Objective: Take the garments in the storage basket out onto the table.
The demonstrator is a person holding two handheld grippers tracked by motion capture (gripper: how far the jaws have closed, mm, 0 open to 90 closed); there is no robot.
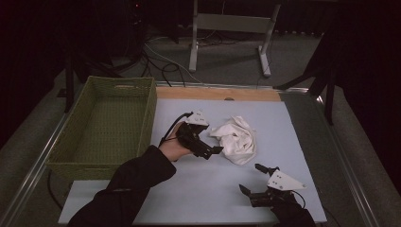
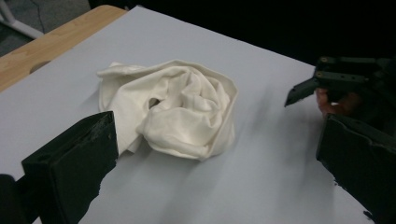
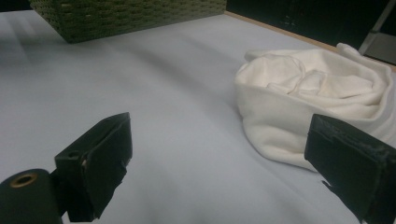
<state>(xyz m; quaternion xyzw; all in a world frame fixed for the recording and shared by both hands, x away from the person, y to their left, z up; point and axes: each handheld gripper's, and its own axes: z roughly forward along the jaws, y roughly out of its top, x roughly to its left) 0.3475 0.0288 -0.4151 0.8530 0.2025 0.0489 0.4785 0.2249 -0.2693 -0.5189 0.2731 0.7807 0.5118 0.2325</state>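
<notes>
While the crumpled white cloth (image 1: 236, 140) lies at centre frame right of the green basket (image 1: 106, 124), the left gripper (image 1: 215, 150) reaches it, jaws wide; the right gripper (image 1: 251, 178) waits lower right, also wide. Its own view shows the cloth (image 2: 177, 109) centred between spread jaws. In the right gripper view, the cloth (image 3: 308, 93) sits upper right. Judged: approach step; next, close on a fold.
</notes>
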